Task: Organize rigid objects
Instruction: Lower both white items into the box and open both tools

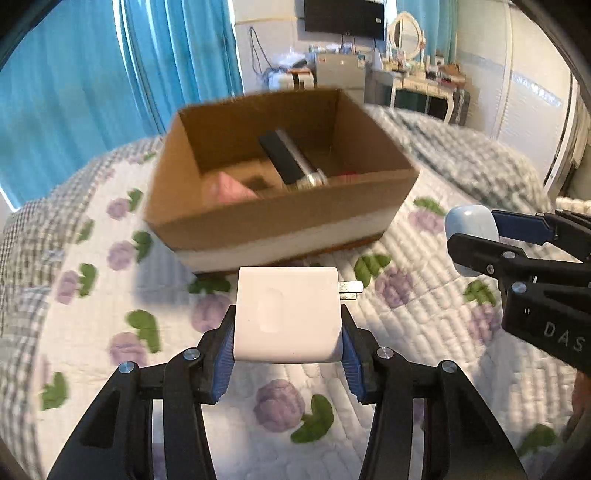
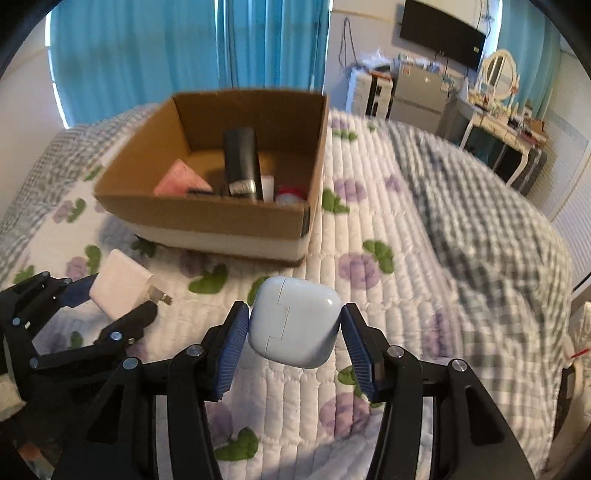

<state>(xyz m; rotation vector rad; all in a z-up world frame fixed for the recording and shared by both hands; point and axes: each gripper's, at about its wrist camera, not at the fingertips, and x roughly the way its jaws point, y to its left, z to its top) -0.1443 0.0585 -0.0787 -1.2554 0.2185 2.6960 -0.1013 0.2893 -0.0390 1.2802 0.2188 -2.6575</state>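
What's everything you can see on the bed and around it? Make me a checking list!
Surface: quilted bedspread with purple flowers and green leaves.
Job's things: cardboard box on the bed, open; white charger and pale blue earbud case held above the quilt.
Clutter: black tube, pink packet and small red-and-white item lie inside the box.
Grippers: left gripper shut on the charger; right gripper shut on the earbud case.
Cables: a dark cable hangs on the far wall.
Surroundings: blue curtains, wall TV, vanity mirror.
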